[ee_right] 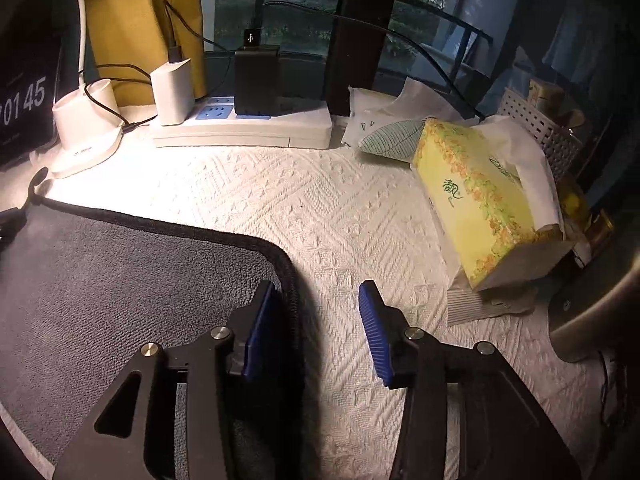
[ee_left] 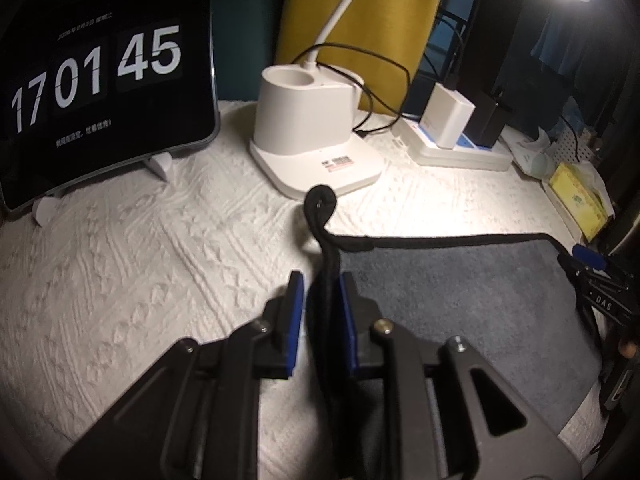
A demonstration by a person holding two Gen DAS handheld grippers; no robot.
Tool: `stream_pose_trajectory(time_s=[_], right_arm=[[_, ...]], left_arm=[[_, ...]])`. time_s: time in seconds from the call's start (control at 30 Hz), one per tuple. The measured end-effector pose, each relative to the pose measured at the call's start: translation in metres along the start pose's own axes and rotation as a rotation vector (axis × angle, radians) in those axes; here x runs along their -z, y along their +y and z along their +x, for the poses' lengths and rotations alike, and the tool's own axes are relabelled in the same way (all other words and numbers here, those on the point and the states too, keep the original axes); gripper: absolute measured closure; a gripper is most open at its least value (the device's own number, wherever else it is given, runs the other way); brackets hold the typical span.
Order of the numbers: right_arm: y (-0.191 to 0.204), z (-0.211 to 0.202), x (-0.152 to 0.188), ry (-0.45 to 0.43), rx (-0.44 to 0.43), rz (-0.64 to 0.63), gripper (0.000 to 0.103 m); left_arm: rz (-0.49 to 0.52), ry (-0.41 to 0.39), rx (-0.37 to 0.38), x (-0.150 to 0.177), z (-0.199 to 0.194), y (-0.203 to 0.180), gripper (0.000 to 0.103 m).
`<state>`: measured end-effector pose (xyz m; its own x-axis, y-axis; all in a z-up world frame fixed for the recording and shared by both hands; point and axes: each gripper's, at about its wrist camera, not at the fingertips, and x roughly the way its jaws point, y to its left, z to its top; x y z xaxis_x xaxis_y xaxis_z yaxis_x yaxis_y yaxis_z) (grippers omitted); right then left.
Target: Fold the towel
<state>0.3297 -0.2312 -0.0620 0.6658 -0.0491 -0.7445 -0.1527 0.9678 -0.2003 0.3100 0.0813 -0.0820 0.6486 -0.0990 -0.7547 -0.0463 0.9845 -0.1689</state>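
A grey towel (ee_left: 460, 292) with a black hem lies flat on the white textured cloth; it also shows in the right wrist view (ee_right: 120, 272). My left gripper (ee_left: 320, 280) has its jaws nearly closed around the towel's left hem, whose black hanging loop (ee_left: 320, 200) curls up ahead of the fingertips. My right gripper (ee_right: 316, 296) is open at the towel's right far corner, its left finger (ee_right: 260, 328) over the towel and its right finger (ee_right: 374, 332) over the bare cloth. The right gripper also shows at the right edge of the left wrist view (ee_left: 592, 268).
A tablet clock (ee_left: 100, 88) stands at the back left. A white lamp base (ee_left: 316, 132) and a power strip with chargers (ee_right: 240, 120) sit at the back. A yellow tissue box (ee_right: 480, 200) lies at the right, with a white basket (ee_right: 540, 124) behind it.
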Motion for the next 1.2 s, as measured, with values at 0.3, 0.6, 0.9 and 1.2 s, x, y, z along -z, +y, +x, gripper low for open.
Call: stream_pose_trajectory(time_s=[0.3,0.6,0.9,1.2], right_arm=[[0.007,-0.018,0.012,-0.005,-0.018,-0.028,0.056],[0.009,-0.039,0.023,-0.022,-0.038,-0.022,0.056],[0.009,-0.061,0.031,-0.052,-0.068,-0.007,0.056],[0.01,-0.079,0.045,-0.068,-0.089,0.012,0.056]], left_arm=[[0.01,-0.052,-0.009,0.005,-0.02,-0.006,0.038],[0.024,-0.076,-0.005,0.016,-0.038,-0.014,0.037],[0.024,-0.094,0.021,0.039,-0.065,-0.023,0.037],[0.025,-0.108,0.046,0.059,-0.085,-0.032,0.037]])
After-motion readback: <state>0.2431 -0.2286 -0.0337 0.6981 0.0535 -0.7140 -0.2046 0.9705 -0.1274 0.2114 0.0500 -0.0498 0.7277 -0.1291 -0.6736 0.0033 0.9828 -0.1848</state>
